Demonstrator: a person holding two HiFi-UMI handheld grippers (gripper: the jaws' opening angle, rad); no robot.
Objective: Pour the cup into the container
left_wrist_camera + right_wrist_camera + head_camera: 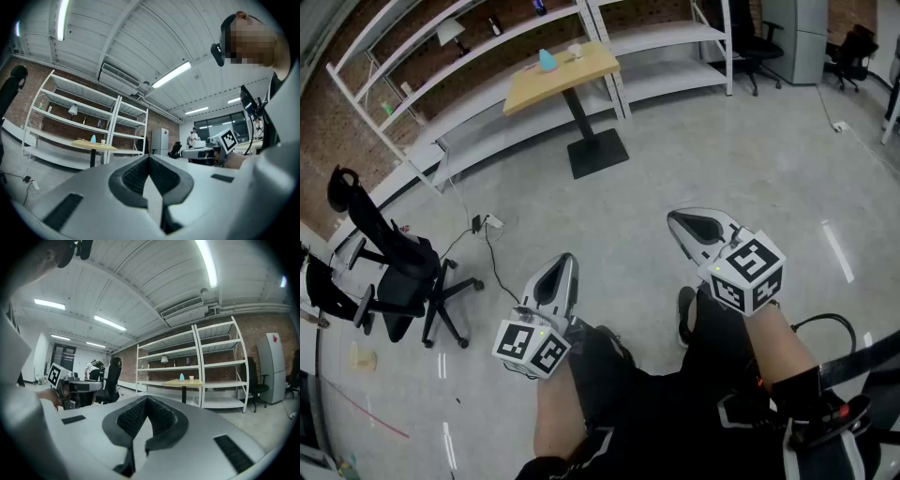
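Head view, read left to right. Black office chair [398, 267] at far left; the dark shape beside it is cut by the frame edge. White power strip [490, 222] lies on the grey floor [750, 159], with a black lead running from it. The left gripper [562, 272] is held level, jaws pressed together with nothing between them. Its marker cube [532, 347] shows black-and-white square codes only, no readable lettering. The wooden table [581, 73] stands well apart from both grippers, in front of the white shelving [666, 39]. The cup [575, 52], small and white, stands on the table. Just beside it is a blue object [547, 59], too small to tell whether it is the container. The items on the shelves are too small to identify. The right gripper [689, 228] is also level, jaws closed on nothing; its cube carries the same kind of codes. No brand or label can be read in any view. A black cable [825, 323] at lower right runs out of frame.
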